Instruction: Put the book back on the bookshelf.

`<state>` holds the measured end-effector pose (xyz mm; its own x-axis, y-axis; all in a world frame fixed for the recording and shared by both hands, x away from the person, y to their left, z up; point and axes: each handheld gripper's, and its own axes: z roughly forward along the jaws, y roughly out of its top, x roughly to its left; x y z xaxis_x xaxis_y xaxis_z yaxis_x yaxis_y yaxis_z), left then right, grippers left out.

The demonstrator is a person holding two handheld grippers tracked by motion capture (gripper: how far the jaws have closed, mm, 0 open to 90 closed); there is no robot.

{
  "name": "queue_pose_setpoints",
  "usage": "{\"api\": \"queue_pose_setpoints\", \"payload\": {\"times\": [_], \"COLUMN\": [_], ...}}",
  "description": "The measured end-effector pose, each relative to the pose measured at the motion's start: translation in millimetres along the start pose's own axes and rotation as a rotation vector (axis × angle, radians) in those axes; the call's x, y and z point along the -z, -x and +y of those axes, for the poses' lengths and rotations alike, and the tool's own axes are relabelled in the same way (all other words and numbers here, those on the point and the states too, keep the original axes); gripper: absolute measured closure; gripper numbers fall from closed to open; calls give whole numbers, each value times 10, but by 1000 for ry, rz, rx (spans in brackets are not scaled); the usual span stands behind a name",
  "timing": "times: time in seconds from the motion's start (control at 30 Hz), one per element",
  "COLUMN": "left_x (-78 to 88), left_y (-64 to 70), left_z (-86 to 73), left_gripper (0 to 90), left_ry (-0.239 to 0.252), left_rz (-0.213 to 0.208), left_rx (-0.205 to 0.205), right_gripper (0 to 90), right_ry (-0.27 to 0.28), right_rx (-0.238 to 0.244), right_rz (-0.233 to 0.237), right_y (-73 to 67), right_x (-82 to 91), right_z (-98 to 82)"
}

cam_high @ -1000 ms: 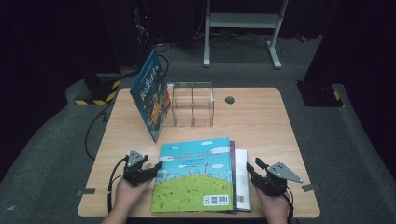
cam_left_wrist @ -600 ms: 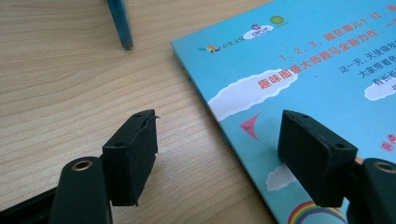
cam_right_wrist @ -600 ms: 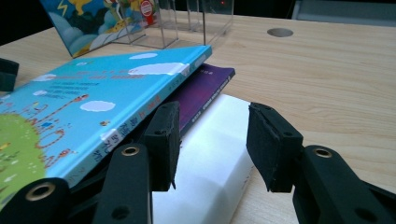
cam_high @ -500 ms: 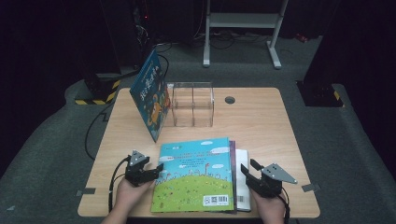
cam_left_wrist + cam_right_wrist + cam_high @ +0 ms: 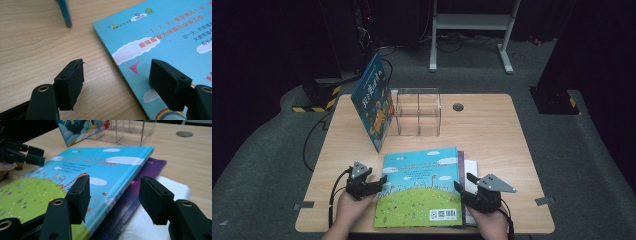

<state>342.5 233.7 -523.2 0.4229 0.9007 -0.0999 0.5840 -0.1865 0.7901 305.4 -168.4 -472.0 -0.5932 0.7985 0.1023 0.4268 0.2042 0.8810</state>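
Note:
A picture book point(image 5: 422, 185) with a blue sky and green hill cover lies flat at the table's front, on top of a purple book point(image 5: 460, 159) and a white one point(image 5: 470, 167). My left gripper point(image 5: 381, 186) is open at the book's left edge. In the left gripper view its jaws point(image 5: 117, 67) straddle that edge, one over bare wood and one over the cover point(image 5: 162, 37). My right gripper point(image 5: 463, 181) is open at the right edge and its jaws have just been opening. In the right gripper view its jaws point(image 5: 115, 182) stand either side of the book's spine point(image 5: 120, 192) without pressing on it.
A blue book point(image 5: 373, 102) leans against a clear acrylic divider box point(image 5: 419, 112) at the back left of the wooden table point(image 5: 492, 135). A round cable hole point(image 5: 457, 106) lies right of the box. Metal stand legs and cables are on the floor behind.
My right gripper has moved left, in toward the book's right edge, and its jaws stand wider. The left gripper and the books have stayed put.

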Motion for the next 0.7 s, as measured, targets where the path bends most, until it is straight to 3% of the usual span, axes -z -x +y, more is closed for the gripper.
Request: {"api": "queue_pose_setpoints", "payload": {"times": [0.2,0.27,0.37,0.43,0.7], "left_x": [4,8,13,23,46], "left_y": [6,10,46,86,164], "left_z": [0,0,-3,1,-1], "left_gripper": [288,288,286,279,239], "left_ry": [1,0,-11,-18,-50], "left_rz": [-9,-8,-58,-70,-95], "left_rx": [-4,-10,20,19,47], "right_gripper": [369,366,351,343,285], "right_ry": [-86,-93,-116,-116,-148], "right_rx": [-3,-7,-24,-23,-47], "right_rz": [14,18,30,36,57], "right_y": [-56,-56,-64,-64,-68], "right_x": [-116,-128,-164,-169,-176], "right_z": [-7,-12,-26,-25,-21]}}
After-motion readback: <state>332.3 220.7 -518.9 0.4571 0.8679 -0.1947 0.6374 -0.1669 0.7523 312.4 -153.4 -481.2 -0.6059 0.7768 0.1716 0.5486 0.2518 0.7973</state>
